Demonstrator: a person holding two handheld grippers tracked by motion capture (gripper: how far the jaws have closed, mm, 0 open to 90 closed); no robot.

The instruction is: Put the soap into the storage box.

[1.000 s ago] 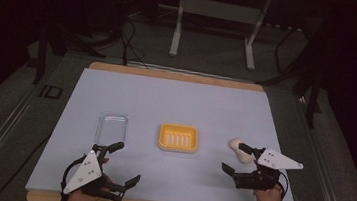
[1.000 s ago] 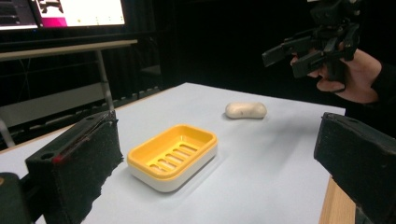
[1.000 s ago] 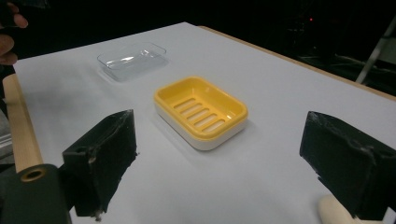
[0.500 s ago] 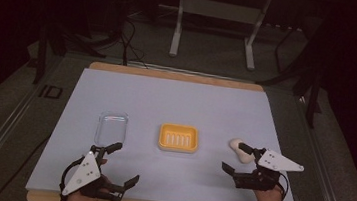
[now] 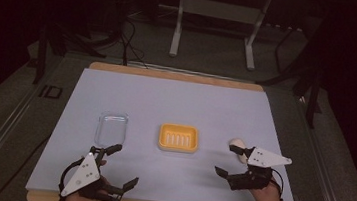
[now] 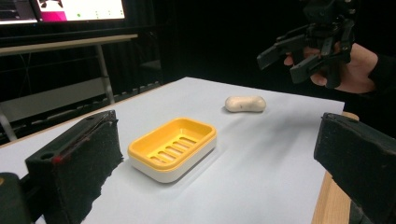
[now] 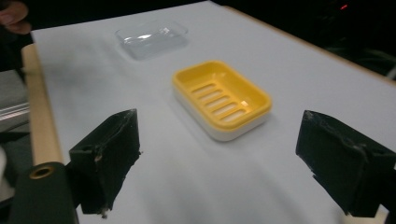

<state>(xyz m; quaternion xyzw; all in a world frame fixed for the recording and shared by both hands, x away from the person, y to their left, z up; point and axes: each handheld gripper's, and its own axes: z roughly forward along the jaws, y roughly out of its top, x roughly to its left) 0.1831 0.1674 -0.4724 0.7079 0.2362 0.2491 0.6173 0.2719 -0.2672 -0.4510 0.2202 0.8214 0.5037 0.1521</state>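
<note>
From the high view, we judge that the work is at its very start: the soap bar [image 5: 236, 147] lies on the mat to the right of the yellow soap dish [image 5: 178, 137], well apart from it, and nothing is held. The right gripper [image 5: 228, 160] hangs with one jaw tip over the bar, its jaws spread wide and empty though they have just been closing slightly. The left gripper [image 5: 123, 167] rests near the table's front edge, to the lower left of the dish, jaws also spread. A clear lid [image 5: 112, 127] lies left of the dish. The next move, we think, calls for the right gripper to come down astride the bar and pinch it.

In the left gripper view, the dish [image 6: 173, 147] sits between our spread pads, the bar [image 6: 245, 104] beyond it, and the right gripper [image 6: 292, 58] above that. Whether it touches the bar we cannot tell.

In the right gripper view, the dish [image 7: 222, 98] lies ahead between the open jaws and the lid [image 7: 152, 36] beyond it; the lid's edges are faint and hard to trace.
</note>
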